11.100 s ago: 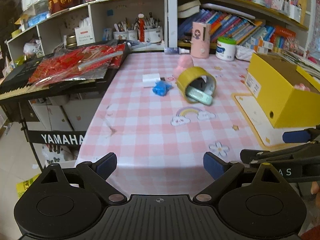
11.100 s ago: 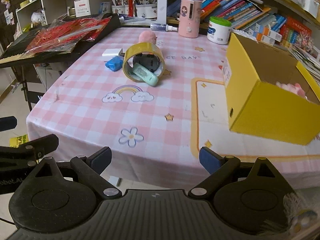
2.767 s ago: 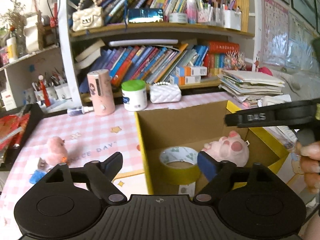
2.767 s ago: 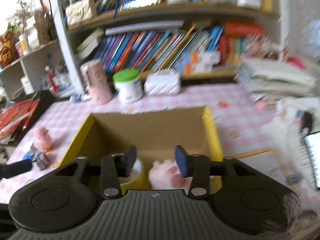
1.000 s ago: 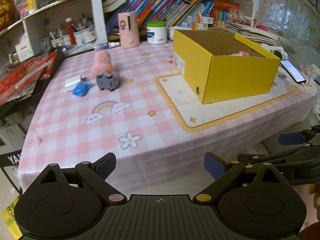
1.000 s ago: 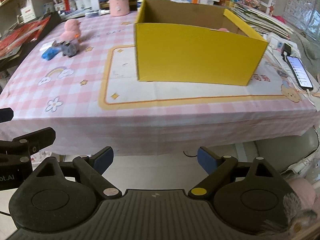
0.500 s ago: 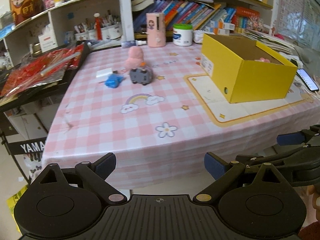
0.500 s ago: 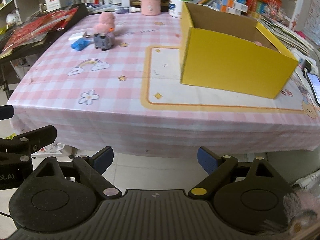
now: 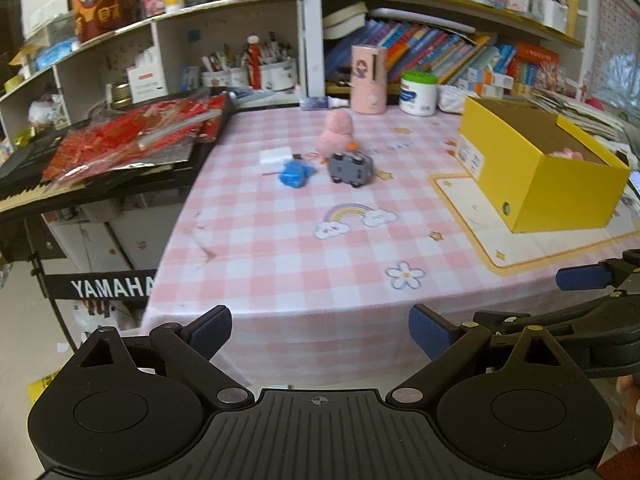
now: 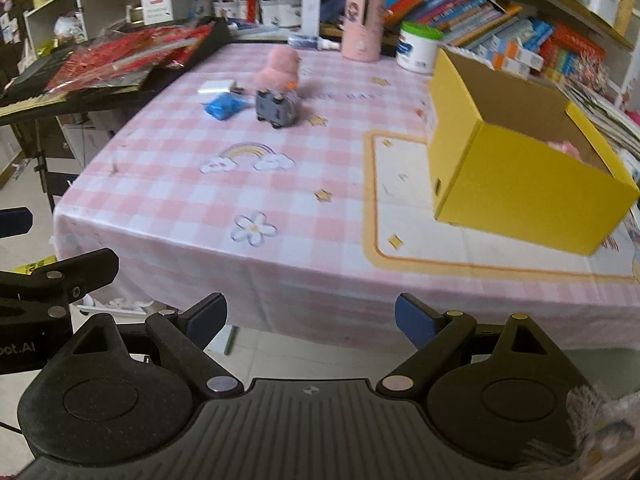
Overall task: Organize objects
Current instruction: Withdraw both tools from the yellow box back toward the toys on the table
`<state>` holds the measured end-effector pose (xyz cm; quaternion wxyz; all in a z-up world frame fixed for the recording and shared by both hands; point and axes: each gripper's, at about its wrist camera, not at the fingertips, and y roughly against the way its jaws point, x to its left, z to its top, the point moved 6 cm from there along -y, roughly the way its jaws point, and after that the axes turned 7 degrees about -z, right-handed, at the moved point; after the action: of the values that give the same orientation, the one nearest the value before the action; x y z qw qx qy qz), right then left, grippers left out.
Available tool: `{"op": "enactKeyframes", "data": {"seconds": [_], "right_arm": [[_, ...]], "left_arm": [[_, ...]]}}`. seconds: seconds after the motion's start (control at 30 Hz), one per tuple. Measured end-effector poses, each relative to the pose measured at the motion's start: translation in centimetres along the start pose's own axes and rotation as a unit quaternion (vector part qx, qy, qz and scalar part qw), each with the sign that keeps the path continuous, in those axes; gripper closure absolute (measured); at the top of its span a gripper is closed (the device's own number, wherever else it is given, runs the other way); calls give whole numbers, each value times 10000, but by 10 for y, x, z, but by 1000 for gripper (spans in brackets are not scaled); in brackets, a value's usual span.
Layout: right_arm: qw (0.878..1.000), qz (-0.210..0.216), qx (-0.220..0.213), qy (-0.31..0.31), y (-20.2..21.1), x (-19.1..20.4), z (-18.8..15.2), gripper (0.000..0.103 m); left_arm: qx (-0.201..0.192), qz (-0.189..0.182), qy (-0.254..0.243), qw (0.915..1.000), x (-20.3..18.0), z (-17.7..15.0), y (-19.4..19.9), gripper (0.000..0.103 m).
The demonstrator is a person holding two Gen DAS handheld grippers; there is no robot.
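Your left tool [image 9: 320,330] and your right tool [image 10: 311,316] both hang off the near edge of the tabletop [image 9: 280,248], jaws spread wide with nothing between them. On the pink checked cloth, the grey toy car [image 9: 351,169] sits just in front of the pink plush [image 9: 335,131], with a blue toy [image 9: 295,174] and a small white block [image 9: 275,155] to its left. The yellow box [image 10: 520,176] stands open at the right; something pink inside, probably another plush, barely shows.
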<state>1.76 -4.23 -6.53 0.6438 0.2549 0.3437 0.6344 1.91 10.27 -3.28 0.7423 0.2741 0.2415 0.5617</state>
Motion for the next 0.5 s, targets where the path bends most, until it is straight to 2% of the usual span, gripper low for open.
{"op": "enactKeyframes", "data": {"seconds": [0.2, 0.5], "right_arm": [[9998, 80, -176, 48, 0, 10, 14, 12], [9995, 203, -164, 149, -17, 19, 32, 12]], "left_arm": [[-80, 70, 96, 9999, 11, 4, 1, 6], [-19, 181, 208, 9996, 24, 14, -16, 6]]}}
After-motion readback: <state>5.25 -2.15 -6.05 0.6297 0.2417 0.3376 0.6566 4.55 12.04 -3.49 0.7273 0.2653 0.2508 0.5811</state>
